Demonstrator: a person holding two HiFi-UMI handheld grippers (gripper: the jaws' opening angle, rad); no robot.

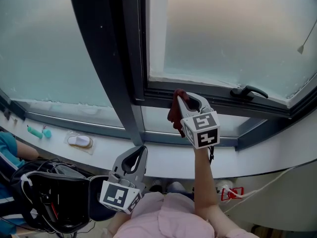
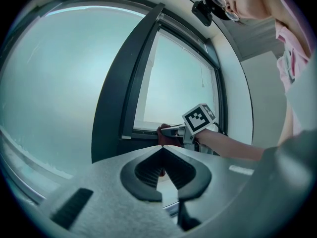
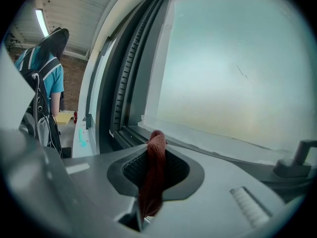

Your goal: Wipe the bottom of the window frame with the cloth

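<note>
Right gripper (image 1: 181, 98): fingers clamped on the red cloth (image 1: 174, 112), pressing it to the window frame (image 1: 218, 94) bottom rail, near its left corner.
Left gripper (image 1: 140, 153): fingers closed, empty, held low, clear of the wipe.

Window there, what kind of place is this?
Probably an indoor room, perhaps a workplace: a tall frosted window in a dark metal frame, a long white windowsill and a ceiling strip light.

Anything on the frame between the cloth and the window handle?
No. The right gripper view shows the frame bare between the cloth and the handle.
</note>
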